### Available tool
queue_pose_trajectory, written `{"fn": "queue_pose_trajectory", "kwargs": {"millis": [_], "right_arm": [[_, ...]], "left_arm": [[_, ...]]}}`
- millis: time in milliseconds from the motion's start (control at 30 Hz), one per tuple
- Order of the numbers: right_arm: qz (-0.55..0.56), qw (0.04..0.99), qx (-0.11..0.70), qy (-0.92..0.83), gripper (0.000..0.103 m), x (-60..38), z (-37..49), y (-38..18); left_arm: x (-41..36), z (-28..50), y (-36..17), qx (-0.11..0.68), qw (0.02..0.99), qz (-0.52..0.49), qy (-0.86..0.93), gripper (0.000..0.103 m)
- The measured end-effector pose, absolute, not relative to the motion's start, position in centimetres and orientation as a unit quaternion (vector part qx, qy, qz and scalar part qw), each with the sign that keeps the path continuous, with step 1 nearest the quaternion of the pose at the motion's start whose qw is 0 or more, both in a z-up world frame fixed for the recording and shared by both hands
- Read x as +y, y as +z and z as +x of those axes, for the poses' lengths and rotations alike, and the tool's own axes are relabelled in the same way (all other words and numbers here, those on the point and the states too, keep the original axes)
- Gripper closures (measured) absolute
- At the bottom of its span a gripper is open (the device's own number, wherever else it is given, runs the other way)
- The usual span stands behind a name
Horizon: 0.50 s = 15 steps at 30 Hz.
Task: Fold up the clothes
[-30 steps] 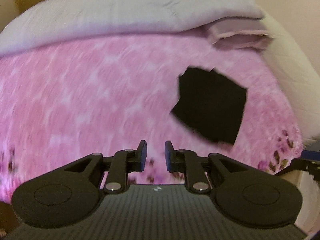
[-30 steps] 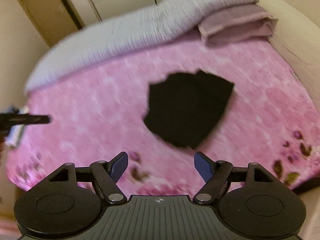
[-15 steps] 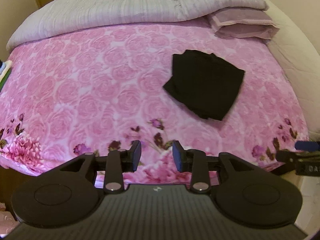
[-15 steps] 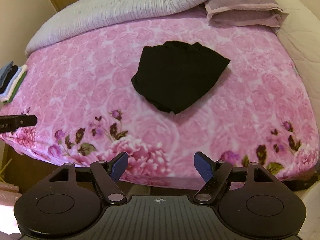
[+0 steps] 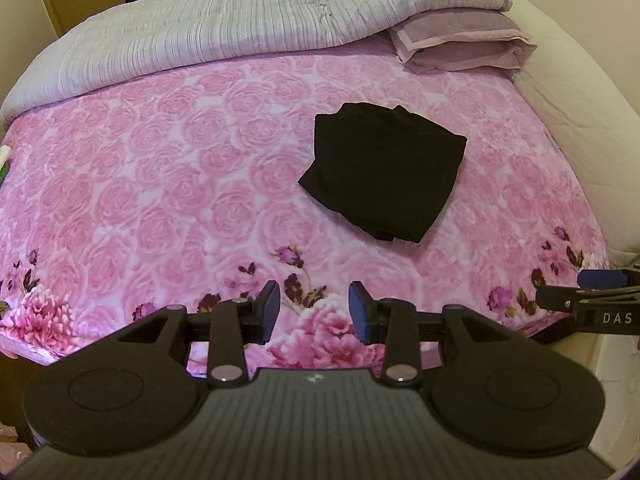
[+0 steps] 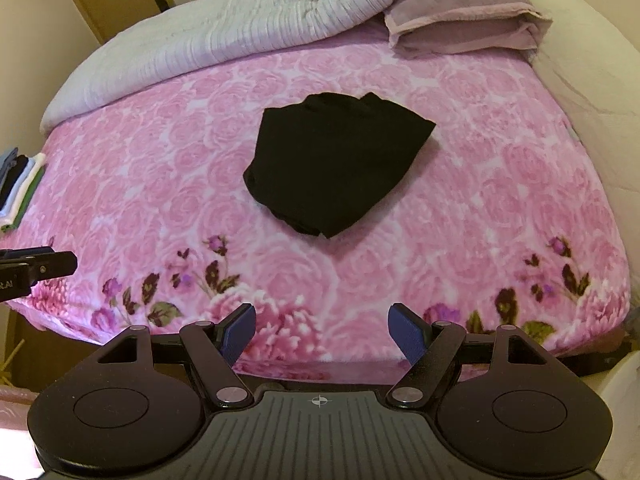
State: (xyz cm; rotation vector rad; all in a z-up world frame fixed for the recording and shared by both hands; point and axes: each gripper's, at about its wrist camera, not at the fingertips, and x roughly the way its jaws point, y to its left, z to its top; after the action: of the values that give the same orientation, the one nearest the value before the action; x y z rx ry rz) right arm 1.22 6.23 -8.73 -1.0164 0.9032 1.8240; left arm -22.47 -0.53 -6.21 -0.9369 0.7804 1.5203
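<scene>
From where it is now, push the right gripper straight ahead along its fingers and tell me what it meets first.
Probably the pink floral blanket near the bed's front edge: the open right gripper holds nothing and aims there. The black folded garment lies farther along that line; depth is unclear.

Matt black cloth garment (image 6: 332,164) on plush fuzzy pink blanket (image 6: 500,200); ribbed grey quilt (image 6: 240,28); matt plastic right gripper (image 6: 322,334).

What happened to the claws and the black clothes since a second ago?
Both claws pulled back from the bed, so more of the pink blanket shows. The left claw opened wider; the right claw stayed wide open. Neither holds anything. The black garment lies folded on the blanket in the same spot, with the grey quilt and the pillow behind it as before.
</scene>
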Motion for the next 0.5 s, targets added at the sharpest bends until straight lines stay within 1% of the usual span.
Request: {"fn": "queue_pose_trajectory", "kwargs": {"millis": [233,500], "right_arm": [[-0.401,0.44,0.38,0.707,0.027,8.9,1.1,-10.1],[-0.357,0.486,0.446,0.661,0.027,13.3,2.2,-12.6]], "left_arm": [[1.3,-26.3,-7.6,0.319,0.563,-0.421,0.636,0.069],[4.9,-33.0,-10.1,0.291,0.568,-0.45,0.624,0.064]]}}
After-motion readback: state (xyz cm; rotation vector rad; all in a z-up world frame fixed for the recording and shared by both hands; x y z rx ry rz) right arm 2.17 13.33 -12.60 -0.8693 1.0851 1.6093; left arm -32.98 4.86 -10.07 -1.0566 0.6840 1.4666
